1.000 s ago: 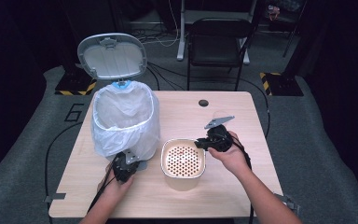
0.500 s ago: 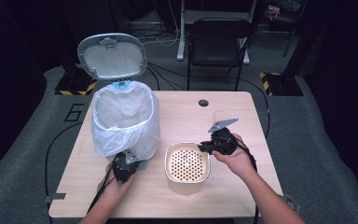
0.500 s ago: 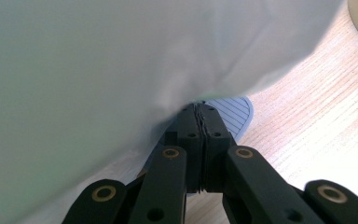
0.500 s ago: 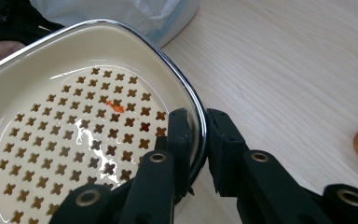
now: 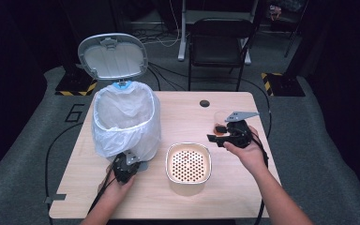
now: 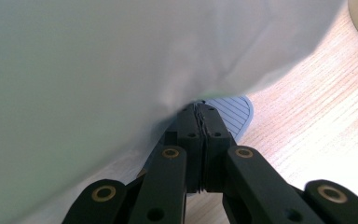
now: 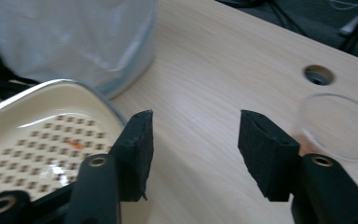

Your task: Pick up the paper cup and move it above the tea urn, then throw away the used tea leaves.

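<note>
The open-lidded bin (image 5: 125, 123) wore a white bag (image 6: 121, 60), its inside unclear, and the perforated cream container (image 5: 189, 161) held an orange scrap. Since half a second earlier the right gripper (image 7: 193, 154), jaws apart, had drawn back from that container toward a clear cup (image 7: 338, 126) of unclear contents. The left gripper (image 6: 200, 122), jaws together, sat over the bin's ribbed pedal (image 6: 235, 113), mostly hidden under the bag.

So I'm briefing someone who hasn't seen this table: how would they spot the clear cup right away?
Start at the wooden table, then go to its far right part, near the round cable hole. The clear cup stands beside the right tongs. It is see-through with something orange at the bottom, unlike the cream perforated container.
</note>
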The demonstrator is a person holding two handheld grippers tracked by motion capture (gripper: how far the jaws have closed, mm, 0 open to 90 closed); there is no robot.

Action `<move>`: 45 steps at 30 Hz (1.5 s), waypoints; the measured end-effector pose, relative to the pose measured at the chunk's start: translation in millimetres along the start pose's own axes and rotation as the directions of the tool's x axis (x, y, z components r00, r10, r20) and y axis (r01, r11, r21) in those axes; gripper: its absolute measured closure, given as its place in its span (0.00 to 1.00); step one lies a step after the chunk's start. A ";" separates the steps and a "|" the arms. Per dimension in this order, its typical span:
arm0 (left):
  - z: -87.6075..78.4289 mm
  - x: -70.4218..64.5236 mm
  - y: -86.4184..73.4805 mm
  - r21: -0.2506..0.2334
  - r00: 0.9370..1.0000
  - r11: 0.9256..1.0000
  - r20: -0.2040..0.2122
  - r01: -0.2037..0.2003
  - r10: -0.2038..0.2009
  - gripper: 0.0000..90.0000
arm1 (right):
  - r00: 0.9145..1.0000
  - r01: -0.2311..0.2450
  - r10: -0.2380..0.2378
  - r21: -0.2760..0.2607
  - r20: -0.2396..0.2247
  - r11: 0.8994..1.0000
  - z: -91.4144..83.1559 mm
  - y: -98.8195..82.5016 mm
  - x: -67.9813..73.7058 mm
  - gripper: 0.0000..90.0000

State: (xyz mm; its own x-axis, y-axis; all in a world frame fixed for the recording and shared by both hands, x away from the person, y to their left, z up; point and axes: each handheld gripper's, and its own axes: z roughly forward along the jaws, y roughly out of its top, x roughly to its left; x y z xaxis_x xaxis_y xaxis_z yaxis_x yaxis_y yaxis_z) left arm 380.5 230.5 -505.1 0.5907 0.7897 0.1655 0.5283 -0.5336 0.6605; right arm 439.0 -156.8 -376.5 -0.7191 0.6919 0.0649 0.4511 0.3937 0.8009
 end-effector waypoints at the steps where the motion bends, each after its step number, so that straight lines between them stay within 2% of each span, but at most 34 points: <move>1: -0.1 -0.1 0.1 0.002 1.000 1.000 -0.002 0.000 0.000 0.98 | 0.999 -0.006 0.006 -0.002 0.046 1.000 0.9 -3.7 -9.9 0.48; 3: -0.1 0.1 0.1 0.002 1.000 1.000 0.000 0.000 0.000 0.98 | 0.998 -0.018 0.018 -0.002 0.062 1.000 1.6 -5.5 -13.0 0.46; 4: -0.1 0.1 0.1 0.002 1.000 1.000 0.000 -0.001 0.001 0.98 | 0.997 -0.014 0.014 0.000 0.078 1.000 3.3 -8.2 -19.6 0.44; 7: 0.0 0.1 0.0 0.000 1.000 1.000 0.001 0.000 0.000 0.98 | 0.992 -0.063 0.061 0.017 0.112 0.998 8.6 -17.7 -37.6 0.44; 9: 0.1 0.2 -0.1 0.000 1.000 1.000 -0.003 0.000 0.000 0.98 | 0.990 -0.070 0.066 0.023 0.121 0.997 9.9 -19.9 -41.7 0.43; 10: -0.6 0.5 0.1 0.008 1.000 1.000 0.005 -0.002 0.002 0.98 | 0.986 -0.094 0.090 0.026 0.137 0.995 12.2 -24.2 -48.9 0.40; 15: -0.7 0.5 0.2 0.010 1.000 1.000 0.006 -0.001 0.001 0.98 | 0.981 -0.110 0.103 0.034 0.165 0.993 16.9 -29.4 -62.3 0.34; 16: -0.7 0.5 0.2 0.009 1.000 1.000 0.005 -0.001 0.001 0.98 | 0.978 -0.105 0.099 0.028 0.183 0.994 18.5 -30.3 -68.3 0.32; 18: -0.7 0.5 0.3 0.010 1.000 1.000 0.005 0.000 0.000 0.98 | 0.976 -0.113 0.108 0.015 0.189 0.993 20.2 -30.5 -73.7 0.30; 21: -0.7 0.4 0.3 0.010 1.000 1.000 0.004 0.000 0.000 0.98 | 0.974 -0.121 0.116 0.011 0.196 0.993 22.6 -29.9 -77.2 0.28; 24: -0.1 0.0 0.1 0.002 1.000 1.000 -0.002 0.002 -0.002 0.98 | 0.972 -0.117 0.113 0.010 0.208 0.993 31.5 -25.6 -84.6 0.20; 27: -0.1 0.0 0.1 0.002 1.000 1.000 -0.002 0.003 -0.003 0.98 | 0.971 -0.099 0.094 0.015 0.218 0.995 38.8 -20.3 -88.2 0.18; 32: -0.7 0.4 0.3 0.011 1.000 1.000 0.003 0.002 -0.002 0.98 | 0.971 -0.108 0.108 -0.012 0.212 0.994 48.4 -13.0 -94.3 0.17; 36: -0.7 0.5 0.4 0.011 1.000 1.000 0.003 0.001 -0.001 0.98 | 0.967 -0.105 0.106 -0.016 0.231 0.994 59.6 -7.7 -96.7 0.16; 37: -0.6 0.4 0.4 0.010 1.000 1.000 0.002 0.003 -0.003 0.98 | 0.967 -0.105 0.106 -0.016 0.231 0.994 59.6 -7.7 -96.7 0.16; 38: -0.7 0.4 0.4 0.010 1.000 1.000 0.002 0.002 -0.002 0.98 | 0.965 -0.124 0.125 -0.020 0.229 0.992 63.7 -8.1 -98.3 0.16; 41: -0.7 0.4 0.4 0.011 1.000 1.000 0.003 0.001 -0.001 0.98 | 0.964 -0.118 0.118 -0.014 0.237 0.993 68.6 -10.4 -102.2 0.13; 42: -0.7 0.5 0.4 0.011 1.000 1.000 0.003 0.001 -0.001 0.98 | 0.962 -0.137 0.134 -0.002 0.239 0.991 72.3 -13.2 -104.8 0.12; 45: -0.7 0.4 0.3 0.011 1.000 1.000 0.004 0.001 -0.001 0.98 | 0.960 -0.151 0.145 0.010 0.239 0.988 75.7 -16.6 -107.9 0.11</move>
State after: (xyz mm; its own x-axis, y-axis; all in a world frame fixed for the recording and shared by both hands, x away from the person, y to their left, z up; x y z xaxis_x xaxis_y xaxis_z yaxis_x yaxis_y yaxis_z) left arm 380.5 230.9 -504.3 0.5926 0.7890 0.1621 0.5354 -0.5362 0.6526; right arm 549.1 -192.1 -441.8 -0.4990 0.8658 0.0361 0.5603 0.2907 0.7756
